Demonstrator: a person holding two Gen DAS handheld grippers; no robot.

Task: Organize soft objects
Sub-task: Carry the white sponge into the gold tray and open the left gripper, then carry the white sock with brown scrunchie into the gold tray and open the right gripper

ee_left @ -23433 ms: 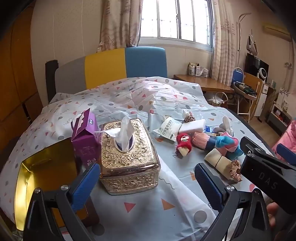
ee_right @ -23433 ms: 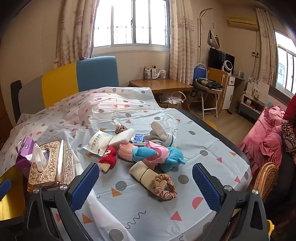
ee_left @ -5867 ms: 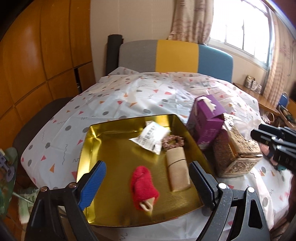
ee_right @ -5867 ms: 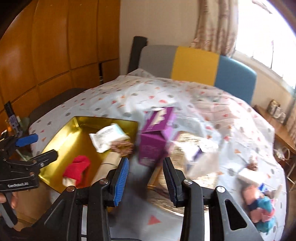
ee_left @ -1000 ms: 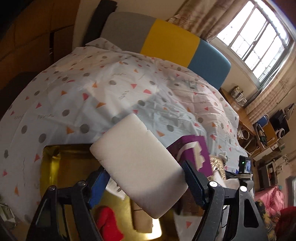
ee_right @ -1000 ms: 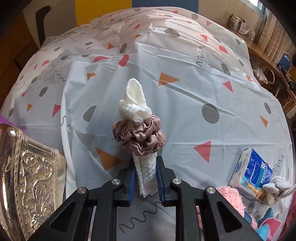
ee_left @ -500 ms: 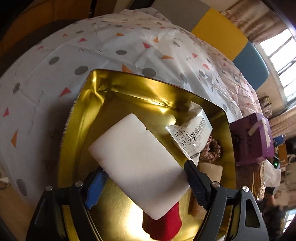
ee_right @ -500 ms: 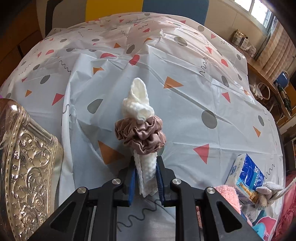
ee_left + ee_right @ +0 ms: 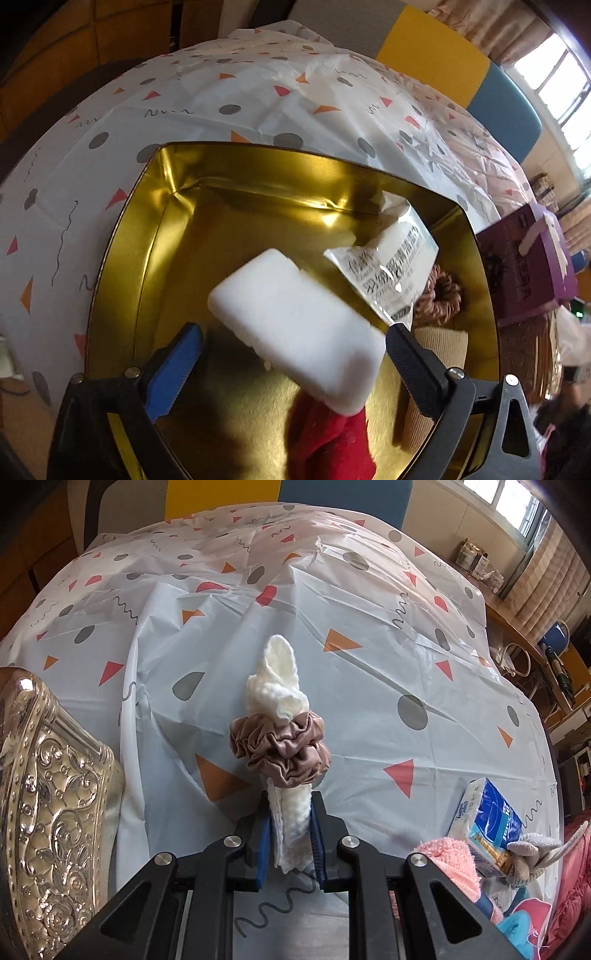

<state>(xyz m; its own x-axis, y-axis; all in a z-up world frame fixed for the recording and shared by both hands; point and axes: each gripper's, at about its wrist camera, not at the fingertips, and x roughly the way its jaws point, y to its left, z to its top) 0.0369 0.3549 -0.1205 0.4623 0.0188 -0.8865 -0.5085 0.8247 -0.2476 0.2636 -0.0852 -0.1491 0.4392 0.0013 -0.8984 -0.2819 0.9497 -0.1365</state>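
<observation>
In the left wrist view a white sponge block (image 9: 295, 325) hangs blurred and tilted over the gold tray (image 9: 177, 221). It sits between the jaws of my left gripper (image 9: 291, 328), which are opening, and the blue left pad (image 9: 177, 365) stands clear of it. In the tray lie a white sachet (image 9: 388, 266), a brown scrunchie (image 9: 439, 295), a beige roll (image 9: 439, 343) and a red sock (image 9: 328, 443). My right gripper (image 9: 290, 808) is shut on a rolled white cloth (image 9: 280, 686) banded by a brown scrunchie (image 9: 284, 749), held above the patterned tablecloth.
A purple tissue carton (image 9: 524, 258) stands just right of the tray. An ornate gold tissue box (image 9: 48, 812) fills the left of the right wrist view. At lower right lie a blue tissue pack (image 9: 487, 819), a pink fluffy item (image 9: 447, 860) and a grey sock (image 9: 535, 853).
My left gripper came down over the tray and its jaws widened, so the sponge came off the left pad and tipped downward. The right gripper kept still with its cloth.
</observation>
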